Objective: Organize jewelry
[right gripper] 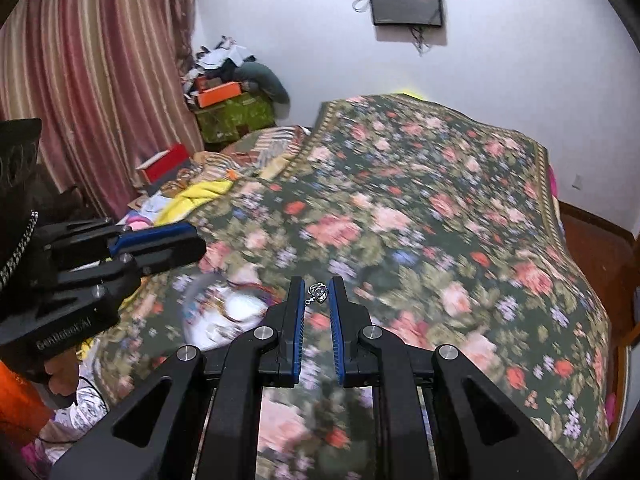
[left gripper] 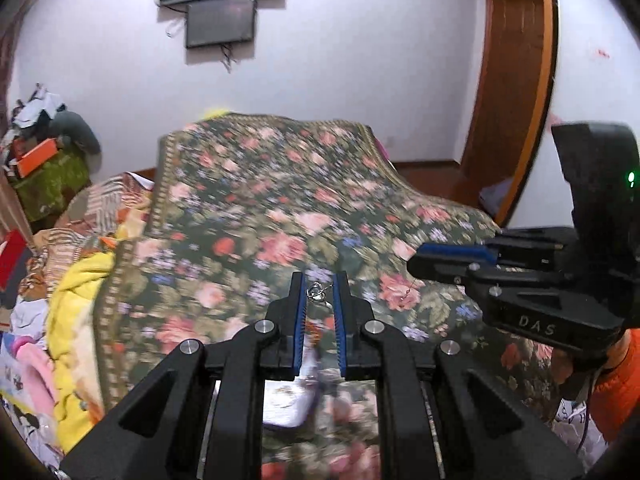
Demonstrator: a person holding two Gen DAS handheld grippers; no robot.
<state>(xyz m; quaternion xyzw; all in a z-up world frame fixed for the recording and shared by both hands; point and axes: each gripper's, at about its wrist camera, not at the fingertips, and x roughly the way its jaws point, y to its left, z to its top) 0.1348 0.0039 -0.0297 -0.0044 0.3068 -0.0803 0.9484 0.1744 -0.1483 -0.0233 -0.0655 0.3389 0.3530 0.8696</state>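
1. Left gripper (left gripper: 319, 294), centre-low of the left view: jaws narrowly parted, a small silver pendant (left gripper: 316, 292) between the tips; true pinch or not, cannot tell.
2. Right gripper (right gripper: 318, 294), centre-low of the right view: same narrow gap, a silver charm (right gripper: 319, 291) with clasp between the tips.
3. Floral bedspread (right gripper: 440, 220) fills the background, blurred.
4. Judgement: both pieces are light, hard, slippery and snag-prone; grip the body, not the clasp.

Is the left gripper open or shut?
Shut on a small silver pendant: it sits between the left gripper's tips, touching both, and looks sharp while the blanket behind is blurred.
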